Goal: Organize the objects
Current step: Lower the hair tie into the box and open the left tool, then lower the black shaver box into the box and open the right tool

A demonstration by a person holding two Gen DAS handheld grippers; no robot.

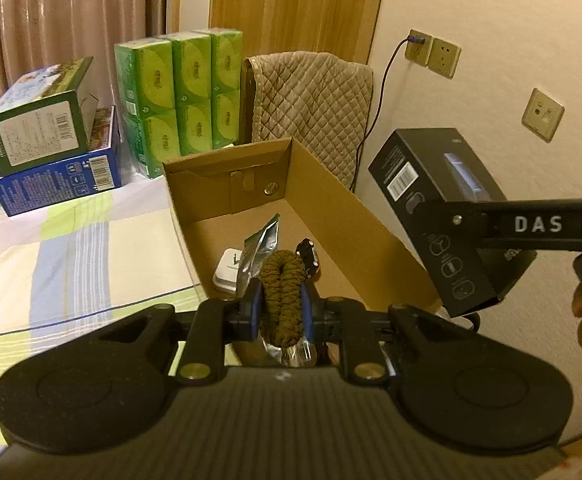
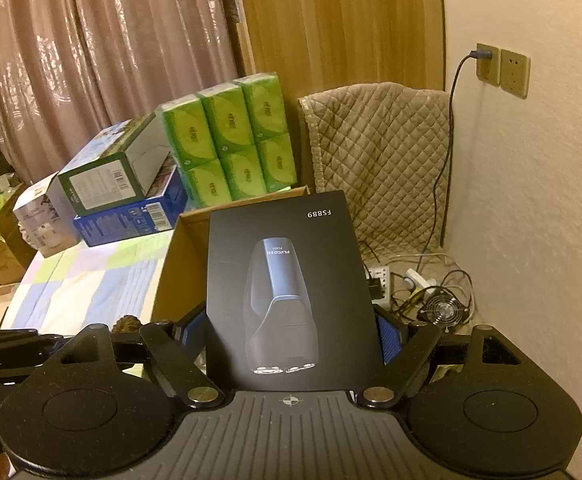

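A bed point(image 1: 71, 248) with a checked sheet of pale green, blue and cream squares carries the rest. On it stands an open brown cardboard box point(image 1: 331, 200), its flaps up, close to the cream wall. Behind the box sit a stack of green wrapped tissue packs point(image 1: 179, 92) and a green carton lying on a blue carton point(image 1: 55, 184).

The right gripper point(image 2: 291, 336) holds a black rectangular shaver box point(image 2: 287, 292) printed with a grey shaver; its blue pads press on the two long sides, jaws spread wide around it. In the left wrist view that black box hangs in the air just right of the cardboard box's right wall.

The left gripper point(image 1: 281, 312) is pinched tight on a folded olive-brown braided cord point(image 1: 282, 300), which sticks up between the blue pads, over the near end of the cardboard box. A silver foil pouch point(image 1: 261, 248) is just beside the cord. On the box floor lie a small white adapter point(image 1: 227, 272) and a small black clip-like piece point(image 1: 309, 258).
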